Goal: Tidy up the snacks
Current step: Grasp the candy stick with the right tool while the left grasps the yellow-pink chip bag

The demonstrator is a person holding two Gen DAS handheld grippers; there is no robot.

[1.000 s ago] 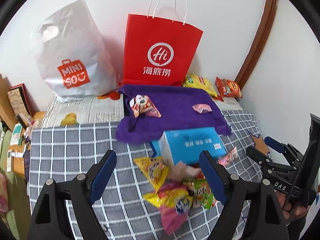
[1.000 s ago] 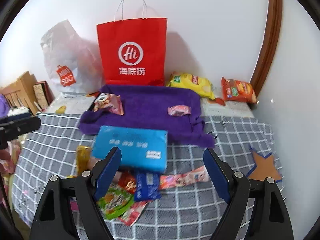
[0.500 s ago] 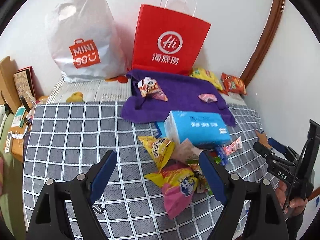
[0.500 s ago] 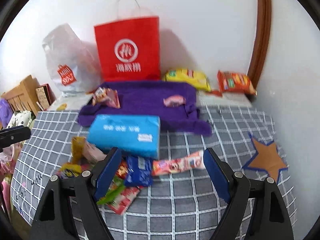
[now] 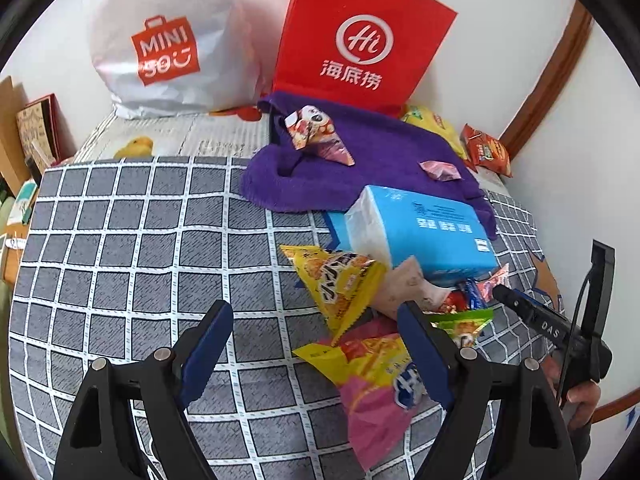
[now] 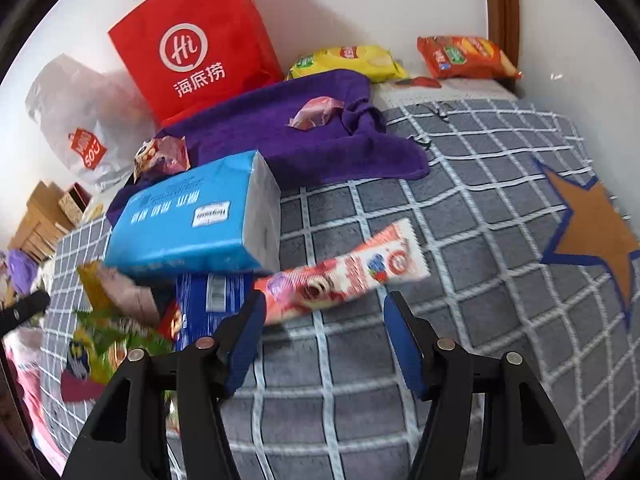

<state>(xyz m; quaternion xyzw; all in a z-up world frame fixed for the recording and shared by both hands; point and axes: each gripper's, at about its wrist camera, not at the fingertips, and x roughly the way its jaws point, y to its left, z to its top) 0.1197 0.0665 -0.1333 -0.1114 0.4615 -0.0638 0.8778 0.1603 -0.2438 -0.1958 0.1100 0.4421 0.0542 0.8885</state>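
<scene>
Progress: early, by my judgement. Nothing lifted; most snacks loose in heap near front edge of grey checked bedcover [image 5: 132, 248].

- Your left gripper [image 5: 316, 340]: spread wide, empty, over crinkly yellow-pink foil packet [image 5: 372, 376].
- Your right gripper [image 6: 324, 332]: spread, empty, tips just short of long glossy red-white wafer bar wrapper [image 6: 348, 272].
- Soft blue plastic tissue pack [image 6: 192, 216]: rectangular, resting on heap.
- Fuzzy purple towel [image 5: 360, 164]: toward back edge, two small wrapped sweets on it.
- Stiff red paper bag [image 5: 360, 36]: upright at wall.
</scene>
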